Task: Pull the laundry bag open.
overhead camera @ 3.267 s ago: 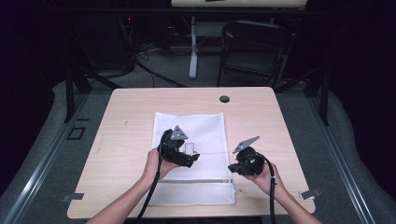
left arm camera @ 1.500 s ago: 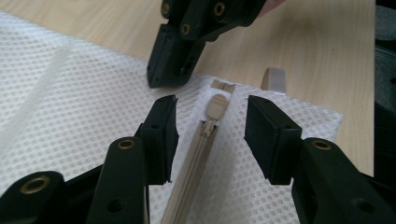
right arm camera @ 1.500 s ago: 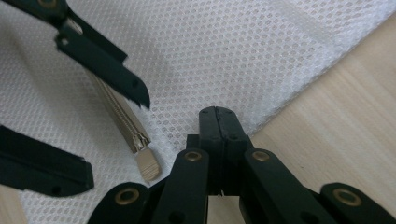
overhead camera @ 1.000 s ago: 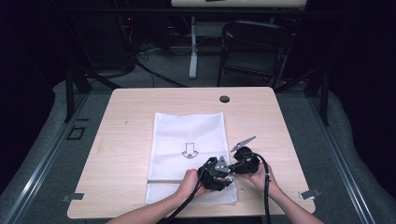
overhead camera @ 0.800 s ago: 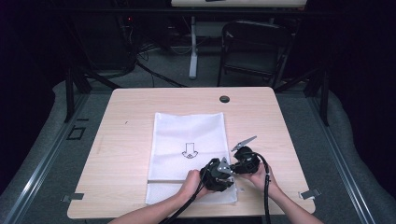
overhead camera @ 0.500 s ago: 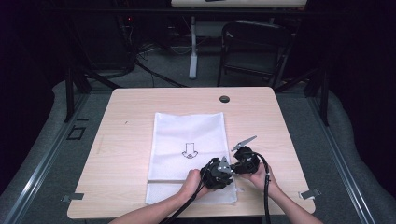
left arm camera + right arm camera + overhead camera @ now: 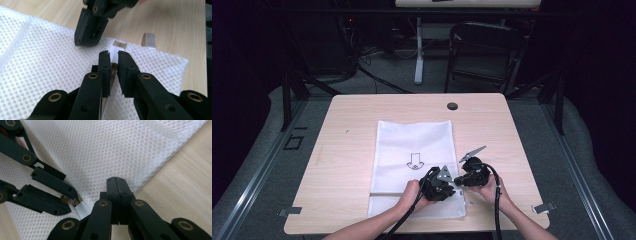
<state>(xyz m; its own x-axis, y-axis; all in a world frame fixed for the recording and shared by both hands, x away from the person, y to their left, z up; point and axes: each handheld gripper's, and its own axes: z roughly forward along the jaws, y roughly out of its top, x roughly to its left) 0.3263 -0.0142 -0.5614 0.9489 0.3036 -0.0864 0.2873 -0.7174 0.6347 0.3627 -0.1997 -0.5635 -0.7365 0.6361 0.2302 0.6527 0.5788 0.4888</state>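
Dark room; zipper pull (image 7: 114, 67) half-hidden between left claw (image 7: 114, 55) jaws.

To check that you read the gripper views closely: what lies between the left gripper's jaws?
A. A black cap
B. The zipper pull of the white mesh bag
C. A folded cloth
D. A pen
B: in the left gripper view the left gripper has its jaws either side of the small metal zipper pull on the white mesh bag.
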